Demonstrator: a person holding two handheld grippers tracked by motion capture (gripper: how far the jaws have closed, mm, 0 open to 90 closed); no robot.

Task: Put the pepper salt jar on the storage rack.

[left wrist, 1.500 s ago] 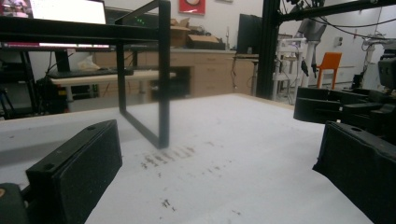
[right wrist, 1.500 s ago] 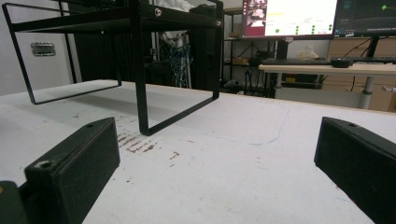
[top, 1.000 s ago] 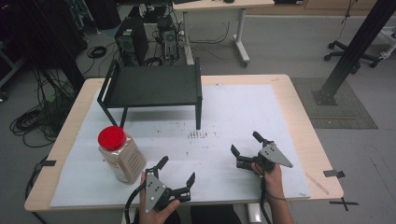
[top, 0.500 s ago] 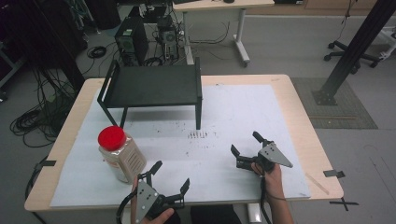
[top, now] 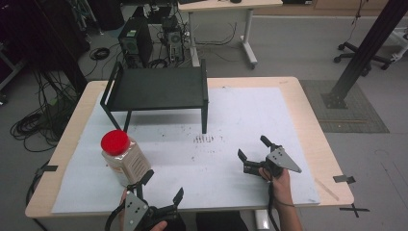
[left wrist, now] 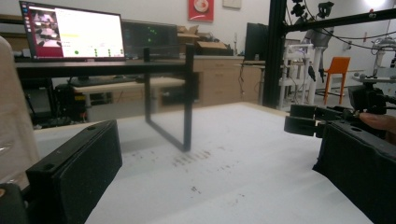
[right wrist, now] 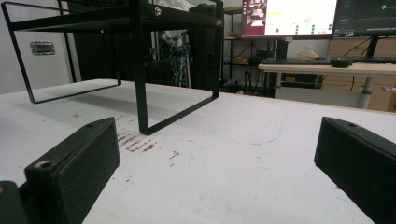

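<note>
Jaws wide on both sides, nothing between them. Left gripper (top: 161, 195) sits low at the near edge of the table (top: 308, 113), and the jar (top: 123, 159) w/ the red lid (top: 115, 142) stands just beside it, up and to its left in the high view; one jaw tip is close to the jar's base, though contact can't be told from here. In the left gripper view the jar is a pale blurred wall at the far left edge (left wrist: 14, 116), outside the left jaw, not in the gap, so the gripper looks past it toward the black rack (left wrist: 168, 100). That's the relation that counts: jar lies off to the left of the jaw line, upright, long axis vertical, so the left hand would need to swing left to bracket it, by my read. Right gripper (top: 257, 154) rests well apart on the white sheet (top: 250, 110), at the right-hand side, pointing at the rack too; its own view has bare sheet between the jaws and the rack legs (right wrist: 140, 84) ahead. Left hand is clearly nearer the jar. Contents: jar holds something pale, too small to tell what, lid on. Rack top looks bare.
</note>
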